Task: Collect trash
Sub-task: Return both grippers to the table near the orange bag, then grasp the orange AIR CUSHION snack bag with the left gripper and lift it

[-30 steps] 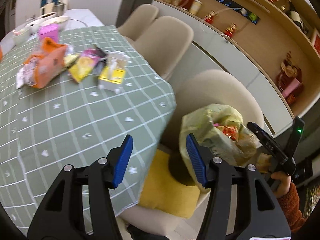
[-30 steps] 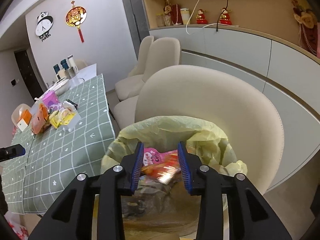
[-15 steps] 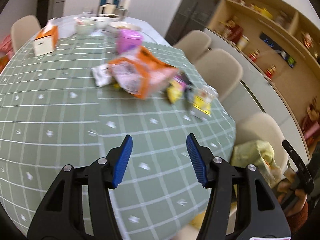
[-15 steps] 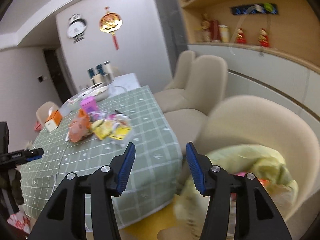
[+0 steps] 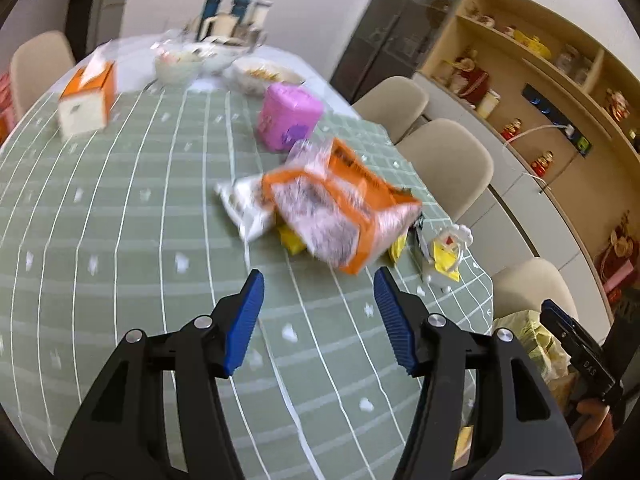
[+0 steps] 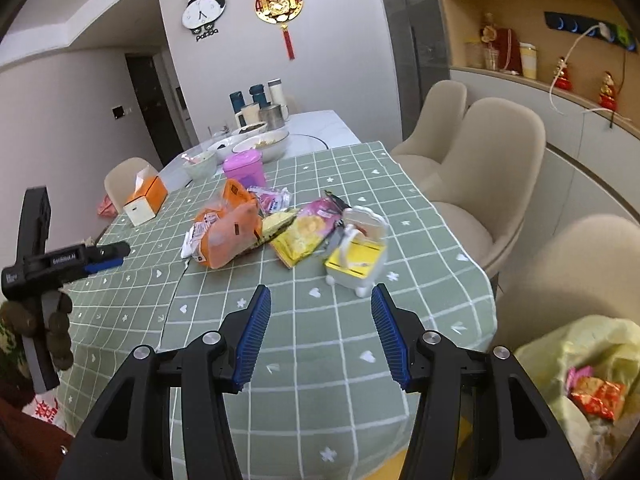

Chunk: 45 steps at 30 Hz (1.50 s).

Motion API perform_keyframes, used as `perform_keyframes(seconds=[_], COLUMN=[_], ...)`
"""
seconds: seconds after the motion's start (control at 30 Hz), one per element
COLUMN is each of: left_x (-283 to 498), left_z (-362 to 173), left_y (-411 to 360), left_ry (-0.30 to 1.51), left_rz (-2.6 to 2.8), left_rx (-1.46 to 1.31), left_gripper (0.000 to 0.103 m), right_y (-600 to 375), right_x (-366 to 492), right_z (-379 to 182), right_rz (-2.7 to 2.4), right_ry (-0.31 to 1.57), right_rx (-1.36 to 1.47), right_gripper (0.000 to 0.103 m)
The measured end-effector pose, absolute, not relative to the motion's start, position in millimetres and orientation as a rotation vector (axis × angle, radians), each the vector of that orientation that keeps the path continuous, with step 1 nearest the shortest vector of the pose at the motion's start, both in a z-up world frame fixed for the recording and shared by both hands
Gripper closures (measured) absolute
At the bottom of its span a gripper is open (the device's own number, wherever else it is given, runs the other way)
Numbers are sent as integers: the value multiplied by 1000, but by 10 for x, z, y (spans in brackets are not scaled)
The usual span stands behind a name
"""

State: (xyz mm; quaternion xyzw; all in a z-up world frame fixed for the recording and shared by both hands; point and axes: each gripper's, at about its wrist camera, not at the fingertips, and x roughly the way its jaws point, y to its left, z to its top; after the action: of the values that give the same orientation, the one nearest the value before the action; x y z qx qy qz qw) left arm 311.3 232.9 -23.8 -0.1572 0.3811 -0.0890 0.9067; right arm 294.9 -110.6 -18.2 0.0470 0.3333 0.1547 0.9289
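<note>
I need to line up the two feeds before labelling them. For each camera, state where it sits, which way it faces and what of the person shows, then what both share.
Left wrist: rides the left gripper, open and empty, angled down across the green checked tablecloth at the orange snack bag; the right gripper's black body shows at lower right.
Right wrist: rides the right gripper, open and empty, facing the table's length towards the panda clock; the left gripper shows at left.
Shared: snack bag, pink tub, yellow trash bag.

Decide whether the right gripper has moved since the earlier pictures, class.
Yes. The right gripper has swung from over the yellow trash bag, now at lower right, toward the green tablecloth. Its fingers have just been opening, nothing between them.
</note>
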Motion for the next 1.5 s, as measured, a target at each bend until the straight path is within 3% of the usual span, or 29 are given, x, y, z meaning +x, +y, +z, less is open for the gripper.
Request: perform_keyframes(seconds=[0.23, 0.53, 0.57, 0.6, 0.7, 1.1, 1.5], left_x=[3837, 4924, 4971, 4980, 4822, 3888, 3849], left_z=[-270, -811, -852, -857, -742, -836, -875], left_y=[2190, 2128, 2136, 2140, 2197, 2878, 2808], left_ry=[736, 888, 898, 893, 883, 979, 1000], left_rz=[-275, -256, -277, -298, -329, -200, -198], left_rx=[-80, -24, -37, -47, -72, -268, -317], left_gripper=[44, 44, 49, 61, 77, 76, 68], right_y=[-827, -738, -714, -675, -537, -1, -355], right_x=[3287, 3732, 3800, 3911, 4170, 4577, 4716], right_z=[-256, -289, -299, -322, -354, -905, -999], right_rz=[263, 216, 219, 219, 250, 305, 257], right_ry=[738, 783, 788, 800, 819, 892, 882], right_rx=[47, -33, -46, -63, -50, 121, 125], right_gripper=[53, 53, 53, 53, 53, 54, 54])
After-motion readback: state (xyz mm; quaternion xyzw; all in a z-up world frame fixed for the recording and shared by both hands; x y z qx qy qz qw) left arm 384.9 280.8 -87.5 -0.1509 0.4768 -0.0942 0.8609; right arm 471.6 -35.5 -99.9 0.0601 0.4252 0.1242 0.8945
